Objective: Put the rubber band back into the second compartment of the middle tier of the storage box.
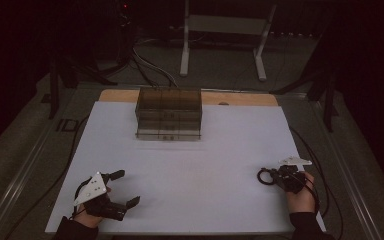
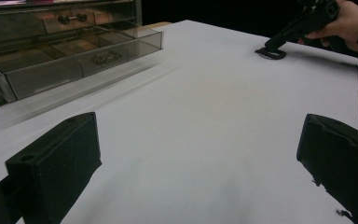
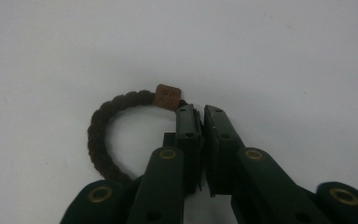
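The right gripper [image 3: 199,109] was pinched shut on a dark braided band [image 3: 103,133] lying on the white table [image 1: 190,165] at its near right, beside the band's small brown tag [image 3: 167,96]; the left gripper [image 1: 122,188] hovered near left, jaws wide apart, holding nothing; a clear drawer box [image 1: 168,114] stood at the far edge, its lowest drawer pulled out.

Drawer box [image 1: 168,114] at table's [image 1: 190,170] far edge, braided ring [image 1: 265,176] near right.
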{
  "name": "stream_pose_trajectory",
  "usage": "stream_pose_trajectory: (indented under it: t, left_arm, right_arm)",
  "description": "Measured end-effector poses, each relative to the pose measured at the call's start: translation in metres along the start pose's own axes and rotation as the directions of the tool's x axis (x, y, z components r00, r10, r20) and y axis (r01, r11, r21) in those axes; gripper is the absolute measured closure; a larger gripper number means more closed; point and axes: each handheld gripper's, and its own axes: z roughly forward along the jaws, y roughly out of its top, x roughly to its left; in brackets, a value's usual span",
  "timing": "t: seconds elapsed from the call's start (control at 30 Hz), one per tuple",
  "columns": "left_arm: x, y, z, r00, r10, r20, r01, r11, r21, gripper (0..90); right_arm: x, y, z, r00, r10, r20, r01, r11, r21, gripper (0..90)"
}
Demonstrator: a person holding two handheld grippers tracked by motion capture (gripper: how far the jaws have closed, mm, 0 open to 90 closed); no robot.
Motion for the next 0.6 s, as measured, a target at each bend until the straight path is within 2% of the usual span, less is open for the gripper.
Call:
stream_pose_trajectory:
  t: [0.3,0.6]
  left_arm:
    - [0.0006,-0.0004,0.0005,1.0000,-0.008,-0.002,0.008,1.0000,0.000,0.2]
    - [0.0007,-0.0006,0.0018,1.0000,-0.007,0.000,0.007,1.0000,0.002,0.2]
  right_arm:
    - [0.0016,0.0040,-0.0067,0.9987,0.043,-0.027,-0.043,0.999,-0.027,86.0]
    - [0.0043,0.0073,-0.0099,0.9981,0.050,-0.037,-0.052,0.998,-0.038,86.1]
